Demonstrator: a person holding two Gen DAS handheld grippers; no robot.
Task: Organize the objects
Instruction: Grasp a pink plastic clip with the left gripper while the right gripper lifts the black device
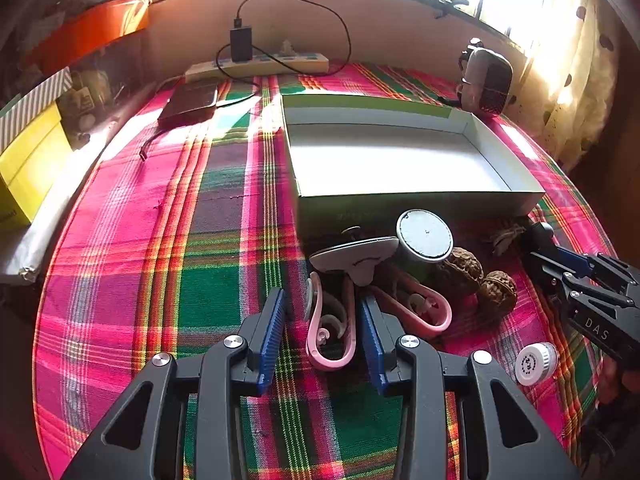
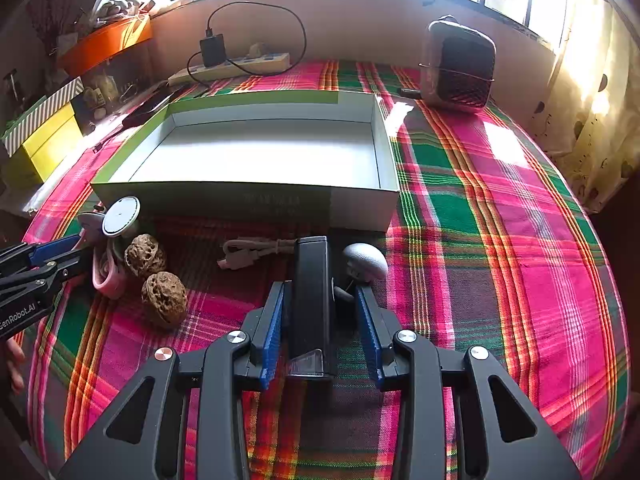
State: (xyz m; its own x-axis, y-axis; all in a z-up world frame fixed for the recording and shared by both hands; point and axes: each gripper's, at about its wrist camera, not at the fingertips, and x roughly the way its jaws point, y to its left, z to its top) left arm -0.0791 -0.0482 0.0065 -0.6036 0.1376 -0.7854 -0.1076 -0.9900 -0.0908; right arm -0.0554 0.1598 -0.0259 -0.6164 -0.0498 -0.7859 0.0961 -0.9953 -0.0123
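While I am hovering my left tongs open around the pink clip, the empty box is waiting at one o'clock. In the right view, my right tongs are straddling the black device, the right pad not touching, so I can box it at twelve o'clock.
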